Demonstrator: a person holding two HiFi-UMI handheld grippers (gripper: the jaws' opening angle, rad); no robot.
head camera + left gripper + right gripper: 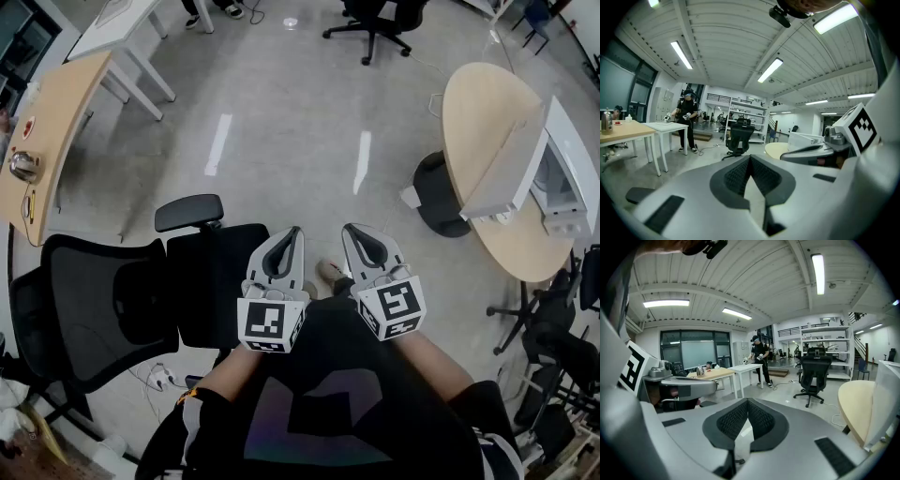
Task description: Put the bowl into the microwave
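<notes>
No bowl shows in any view. A white box-shaped appliance (562,183) stands on the round wooden table (478,122) at the right, behind a white partition; I cannot tell if it is the microwave. My left gripper (296,230) and right gripper (348,228) are held side by side in front of the person's body, above the floor. Both are shut, tips touching, with nothing between them. The left gripper view shows the left gripper (750,157) pointing across the room, with the right gripper's body beside it. The right gripper (748,401) also points into the room.
A black office chair (141,291) stands close at the left. A wooden desk (56,122) with a metal kettle (23,166) is at the far left. Another black chair (380,23) is far ahead. A person (686,122) stands at a white table.
</notes>
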